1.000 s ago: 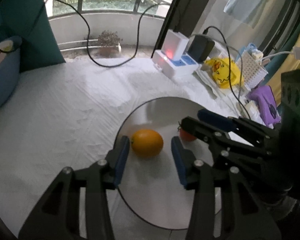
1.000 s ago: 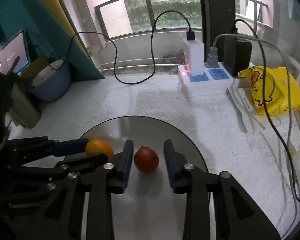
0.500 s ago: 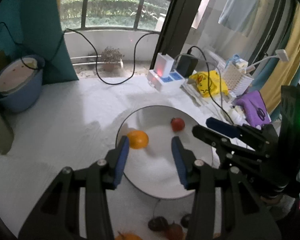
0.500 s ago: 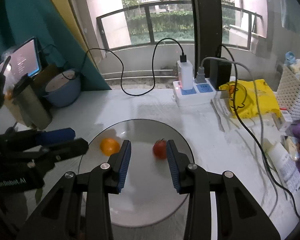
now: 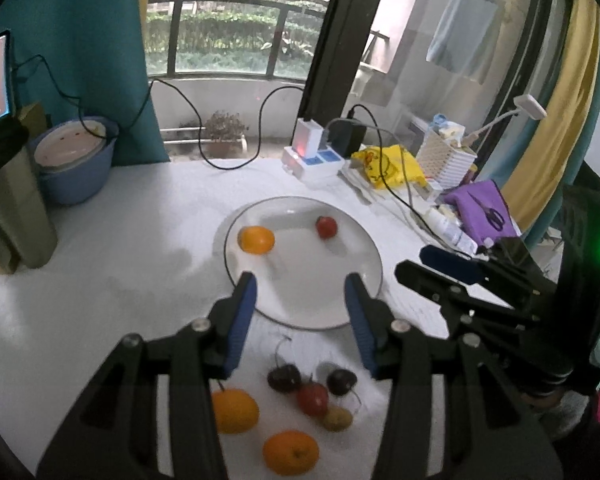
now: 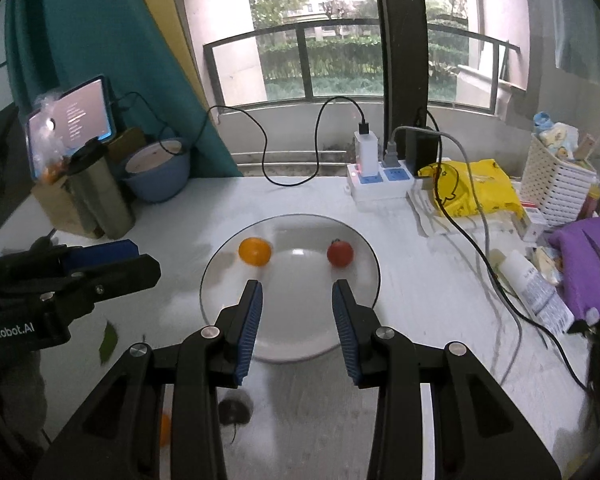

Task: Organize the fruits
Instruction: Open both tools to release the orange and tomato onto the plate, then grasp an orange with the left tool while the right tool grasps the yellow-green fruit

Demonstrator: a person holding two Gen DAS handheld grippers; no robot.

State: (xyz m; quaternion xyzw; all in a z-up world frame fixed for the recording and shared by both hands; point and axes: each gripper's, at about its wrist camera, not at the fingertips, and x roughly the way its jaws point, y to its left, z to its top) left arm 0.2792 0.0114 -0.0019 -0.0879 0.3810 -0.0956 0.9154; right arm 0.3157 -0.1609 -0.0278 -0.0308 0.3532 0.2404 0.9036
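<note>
A white plate (image 5: 364, 280) (image 6: 220, 280) lies on the white table. On it sit an orange (image 5: 256, 240) (image 6: 254, 251) at the left and a small red tomato (image 5: 326, 227) (image 6: 340, 253) at the right. My left gripper (image 5: 300, 292) is open and empty above the plate's near edge. My right gripper (image 6: 297, 300) is open and empty, raised over the plate's near half. In front of the plate lie two oranges (image 5: 234, 410) (image 5: 291, 452), two dark cherries (image 5: 284, 377) (image 5: 341, 381), a red tomato (image 5: 313, 398) and a small brownish fruit (image 5: 337, 418).
A power strip with chargers (image 6: 380, 180), a yellow bag (image 6: 472, 192), a white basket (image 6: 560, 184) and a purple cloth with scissors (image 6: 588, 264) stand at the right. A blue bowl (image 6: 158, 176) and a steel tumbler (image 6: 100, 196) stand at the left. Cables cross the table's right side.
Both grippers have pulled back and up from the plate, leaving the orange and the tomato on it. The loose fruit in front of the plate has come into view.
</note>
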